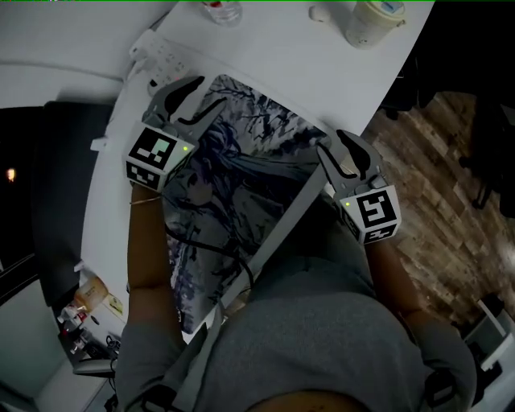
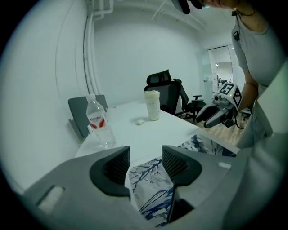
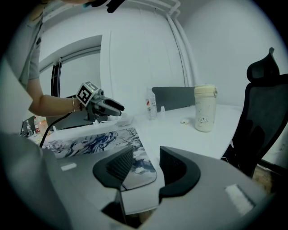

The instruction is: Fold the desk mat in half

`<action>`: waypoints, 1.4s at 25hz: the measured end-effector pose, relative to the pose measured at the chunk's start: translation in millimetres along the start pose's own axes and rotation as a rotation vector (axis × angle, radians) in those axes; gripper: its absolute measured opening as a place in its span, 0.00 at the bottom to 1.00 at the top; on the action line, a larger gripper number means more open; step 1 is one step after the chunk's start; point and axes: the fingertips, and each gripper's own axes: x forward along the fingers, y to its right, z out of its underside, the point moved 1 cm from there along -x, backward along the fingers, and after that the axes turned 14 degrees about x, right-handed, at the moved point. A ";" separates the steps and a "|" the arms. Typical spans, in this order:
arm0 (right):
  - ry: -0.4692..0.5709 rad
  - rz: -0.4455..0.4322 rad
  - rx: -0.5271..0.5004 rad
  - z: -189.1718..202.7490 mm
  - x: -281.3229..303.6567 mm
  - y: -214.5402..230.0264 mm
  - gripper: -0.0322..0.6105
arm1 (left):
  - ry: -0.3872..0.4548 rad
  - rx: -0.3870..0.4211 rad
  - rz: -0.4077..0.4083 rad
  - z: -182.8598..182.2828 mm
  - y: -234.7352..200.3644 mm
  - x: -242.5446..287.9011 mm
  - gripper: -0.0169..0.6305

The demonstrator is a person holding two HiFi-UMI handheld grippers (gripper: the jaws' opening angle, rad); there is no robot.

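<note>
The desk mat, printed in blue and white, lies print-up on the white table. My left gripper hovers over the mat's far left corner with its jaws apart. In the left gripper view the mat shows through the gap of that gripper, untouched by the pads. My right gripper is at the mat's right side near the table edge, also open. In the right gripper view the mat's rounded corner lies just below that gripper. Nothing is held.
At the table's far end stand a water bottle, a pale tumbler and a small white object. A white power strip lies beyond the left gripper. A black office chair stands to the right, over the wooden floor.
</note>
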 end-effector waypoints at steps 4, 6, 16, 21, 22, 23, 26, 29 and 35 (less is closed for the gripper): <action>-0.069 0.005 0.010 19.5 12.5 1.6 0.34 | -0.075 0.022 0.089 30.8 5.4 26.0 0.39; -0.097 0.010 0.008 27.4 17.4 0.5 0.36 | -0.100 -0.003 0.114 43.6 7.2 35.2 0.39; -0.213 0.026 -0.062 54.2 32.6 -9.1 0.46 | -0.281 0.000 0.218 88.1 -4.6 70.1 0.44; -0.220 0.033 -0.066 52.7 36.2 -8.8 0.48 | -0.290 -0.005 0.295 85.5 0.0 78.3 0.42; -0.222 0.036 -0.059 52.6 36.6 -8.4 0.48 | -0.288 -0.037 0.315 85.8 1.1 79.3 0.42; -0.224 0.039 -0.055 53.0 37.0 -8.0 0.48 | -0.280 -0.080 0.329 86.4 1.7 79.9 0.41; -0.233 0.041 -0.052 53.8 37.0 -7.2 0.48 | -0.251 -0.149 0.330 86.2 1.6 81.0 0.40; -0.243 0.039 -0.051 53.4 38.1 -7.4 0.48 | -0.271 -0.132 0.331 85.6 1.9 80.7 0.39; -0.241 0.042 -0.056 51.9 39.5 -5.5 0.50 | -0.292 -0.118 0.348 83.5 5.9 80.3 0.34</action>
